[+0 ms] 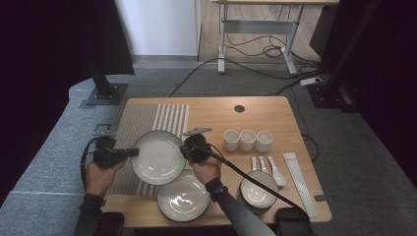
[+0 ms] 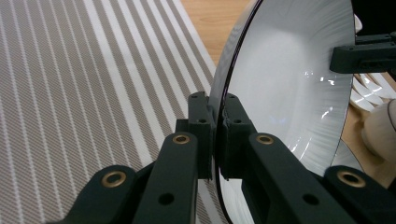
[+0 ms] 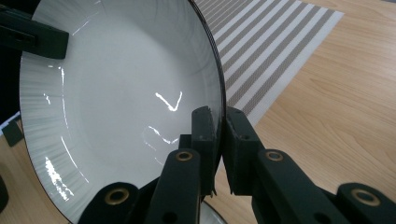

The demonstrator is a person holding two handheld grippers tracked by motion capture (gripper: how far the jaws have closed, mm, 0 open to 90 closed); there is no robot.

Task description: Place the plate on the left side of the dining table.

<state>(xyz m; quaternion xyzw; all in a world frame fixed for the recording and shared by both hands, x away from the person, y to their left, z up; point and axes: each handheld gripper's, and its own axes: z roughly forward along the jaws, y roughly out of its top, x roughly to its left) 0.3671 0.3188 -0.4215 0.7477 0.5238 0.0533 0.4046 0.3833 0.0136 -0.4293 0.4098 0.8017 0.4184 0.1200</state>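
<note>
Both jaws clamped on plate point(image 1: 158, 157) rim

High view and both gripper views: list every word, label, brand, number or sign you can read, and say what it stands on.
None can be read. The held plate, the second plate, the three cups, the spoons, the bowl and the striped mat are all plain. The left gripper and right gripper carry no marking.
</note>
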